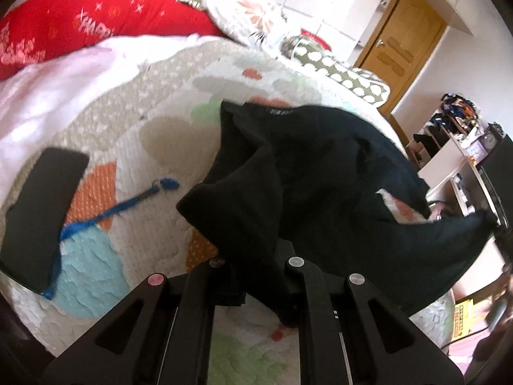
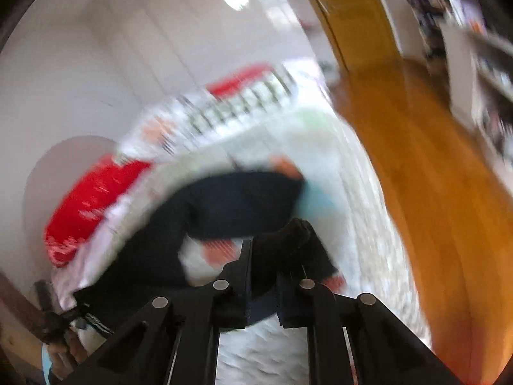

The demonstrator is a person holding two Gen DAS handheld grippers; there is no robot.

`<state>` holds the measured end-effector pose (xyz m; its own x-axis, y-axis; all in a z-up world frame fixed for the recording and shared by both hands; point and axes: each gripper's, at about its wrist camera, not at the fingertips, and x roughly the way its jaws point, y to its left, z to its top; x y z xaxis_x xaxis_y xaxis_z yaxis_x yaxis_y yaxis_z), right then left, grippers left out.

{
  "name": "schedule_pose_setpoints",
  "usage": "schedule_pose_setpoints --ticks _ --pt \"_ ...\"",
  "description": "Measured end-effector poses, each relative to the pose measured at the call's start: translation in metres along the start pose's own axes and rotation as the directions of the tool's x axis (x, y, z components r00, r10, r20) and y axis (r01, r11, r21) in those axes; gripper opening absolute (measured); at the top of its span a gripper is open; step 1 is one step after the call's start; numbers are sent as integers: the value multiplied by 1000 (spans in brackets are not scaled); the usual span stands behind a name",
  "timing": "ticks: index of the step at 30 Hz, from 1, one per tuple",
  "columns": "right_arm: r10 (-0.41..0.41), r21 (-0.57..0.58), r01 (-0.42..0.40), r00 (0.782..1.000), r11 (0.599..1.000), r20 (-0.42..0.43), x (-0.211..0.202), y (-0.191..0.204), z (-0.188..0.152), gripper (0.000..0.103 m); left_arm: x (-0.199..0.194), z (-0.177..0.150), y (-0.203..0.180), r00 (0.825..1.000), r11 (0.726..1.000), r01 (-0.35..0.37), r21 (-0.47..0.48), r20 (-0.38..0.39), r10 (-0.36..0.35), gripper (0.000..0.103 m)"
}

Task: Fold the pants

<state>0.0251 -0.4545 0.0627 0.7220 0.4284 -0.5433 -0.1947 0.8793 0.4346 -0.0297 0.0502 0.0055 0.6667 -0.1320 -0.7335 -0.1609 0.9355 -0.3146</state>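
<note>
Pants (image 1: 320, 166), black and rumpled, lie across the patterned quilt (image 1: 166, 122) on the bed, with their near end lifted off the cover. In the left wrist view the left gripper (image 1: 256, 276) points steeply down at the bed, and its jaws are pressed together on a thick bunch of the black cloth that rises between them and drapes over the right-hand finger. From that pinch the fabric runs up toward the waistband, where a small label shows, and out to the right in a long taut tongue reaching toward the bed's edge.

The right wrist view is heavily blurred. There the right gripper (image 2: 263, 276) tilts down less steeply, angled across the bed toward the red pillow (image 2: 86, 205). Its jaws stand nearly together, and a fold of the dark pants (image 2: 224, 205) sits between the fingers and humps up over their tips, so it looks pinched, though the blur hides the exact contact.

A flat black case (image 1: 41, 211) lies on the quilt to the left of the pants, well apart from them, with a blue cord (image 1: 105, 211) stretching from its lower end toward the garment. Beyond the bed stand a wooden door (image 1: 400, 41) and cluttered white shelves (image 1: 449, 147).
</note>
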Motion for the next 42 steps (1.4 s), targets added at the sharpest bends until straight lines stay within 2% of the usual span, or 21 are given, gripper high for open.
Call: schedule_pose_setpoints --ticks 3,6,7,9,10,11,13,14,16,19,22,24,25,26,27,29,31,34,36,39,42 --pt "-8 -81 10 1000 997 22 -34 16 -6 11 -6 -10 0 1000 1000 2 18 -1 -2 7" --pt "-77 -81 68 990 994 -118 -31 -4 -49 11 2 -27 4 999 999 -20 29 -40 21 8" --pt "-104 -78 91 980 993 -172 -25 -13 -64 11 7 -33 6 998 999 -32 36 -57 34 8" --pt "-193 -76 177 924 981 -330 -6 -38 -103 11 11 -41 8 996 999 -37 33 -84 39 9" --pt "-209 -74 195 903 978 -375 -2 -45 -114 13 11 -44 11 995 999 -32 25 -92 34 12" --pt "-206 -69 194 902 979 -378 -4 -47 -118 15 8 -45 13 995 999 -27 19 -93 29 16" --pt "-234 -67 224 912 972 -336 -17 -46 -109 40 0 -44 17 995 999 -38 14 -89 39 30" --pt "-260 -82 247 912 966 -316 -22 -42 -102 41 -5 -44 19 996 999 -46 15 -81 47 38" --pt "-310 -132 284 914 950 -262 -30 -31 -85 42 -16 -41 19 997 998 -51 26 -61 52 39" --pt "-260 -171 226 941 959 -214 -27 -13 -65 42 -27 -42 18 996 996 -79 50 -41 81 40" --pt "-190 -208 142 954 968 -231 1 7 -65 41 -26 -49 20 993 993 -82 81 -72 88 41" --pt "-143 -226 73 940 971 -310 33 17 -81 41 -22 -56 27 989 992 -90 87 -107 99 44" --pt "-144 -236 56 917 970 -373 49 16 -94 42 -22 -59 29 988 993 -85 86 -118 95 45" --pt "-175 -263 65 890 962 -420 61 16 -105 42 -24 -62 32 988 994 -74 81 -128 84 46" --pt "-201 -304 74 888 950 -413 64 18 -109 42 -25 -64 36 988 996 -57 72 -137 67 47" --pt "-192 -321 59 895 945 -402 63 24 -102 42 -29 -64 45 987 999 -9 51 -160 17 58" --pt "-144 -290 29 912 957 -384 60 26 -82 42 -38 -59 53 988 999 26 31 -154 -21 60" --pt "-146 -308 36 929 951 -340 65 37 -59 42 -57 -45 57 995 999 12 36 -100 -8 62" --pt "-122 -344 11 945 939 -302 74 52 -40 43 -63 -32 52 998 999 -4 54 -69 8 79" --pt "-69 -403 -38 967 915 -247 96 73 -14 51 -57 -3 41 999 998 24 66 -27 -22 81" --pt "-65 -467 -59 967 882 -246 134 94 8 56 -27 34 26 997 993 67 94 -39 -64 81"
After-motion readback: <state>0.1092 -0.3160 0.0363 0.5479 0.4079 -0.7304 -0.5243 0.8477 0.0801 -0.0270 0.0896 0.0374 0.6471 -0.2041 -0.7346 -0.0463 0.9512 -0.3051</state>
